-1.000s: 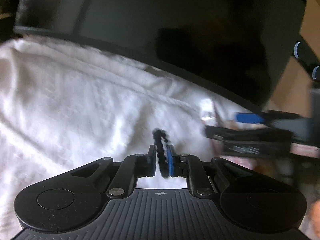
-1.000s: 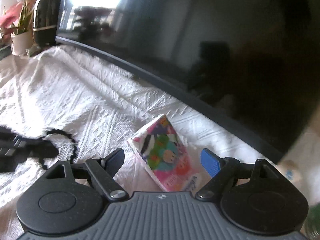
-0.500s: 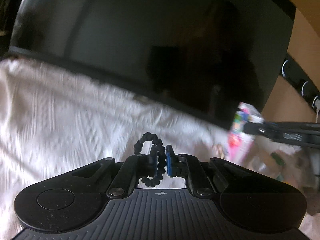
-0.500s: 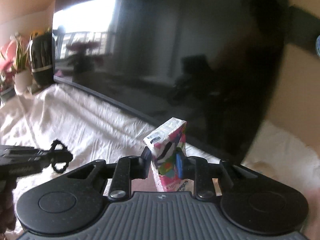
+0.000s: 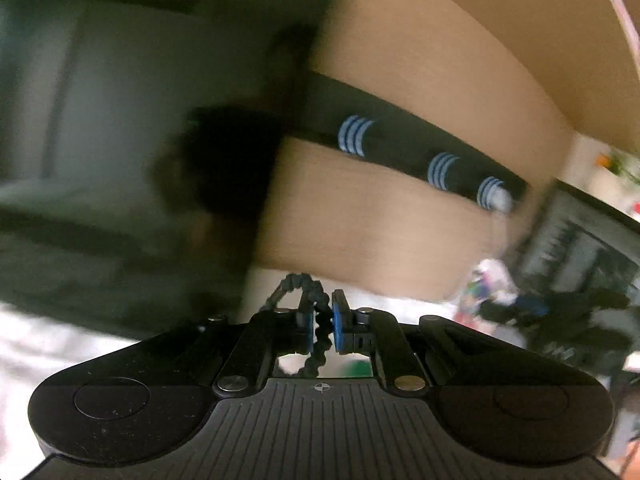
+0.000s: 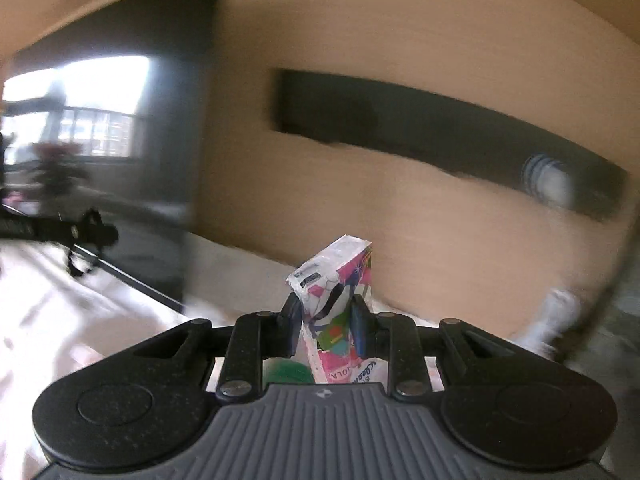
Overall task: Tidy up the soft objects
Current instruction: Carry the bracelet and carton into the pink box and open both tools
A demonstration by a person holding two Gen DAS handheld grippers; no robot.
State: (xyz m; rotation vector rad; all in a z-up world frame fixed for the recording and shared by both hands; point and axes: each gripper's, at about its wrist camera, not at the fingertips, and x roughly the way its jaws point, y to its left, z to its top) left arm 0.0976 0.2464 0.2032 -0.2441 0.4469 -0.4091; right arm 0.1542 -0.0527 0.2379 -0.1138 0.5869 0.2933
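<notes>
The left gripper (image 5: 321,322) is clamped on a black beaded hair tie (image 5: 314,308), light and floppy, best pinched across its loop. The right gripper (image 6: 326,322) squeezes a colourful soft tissue pack (image 6: 336,300) at mid-body; it gives under pressure. Half a second ago both hung before the dark television screen (image 6: 120,140); now they face the tan wall (image 6: 400,40), above the white cloth (image 6: 60,300).

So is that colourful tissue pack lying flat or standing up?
Standing up: the tissue pack is pinched on end in the right claw, its top poking above the fingers, lifted off the white cloth.
</notes>
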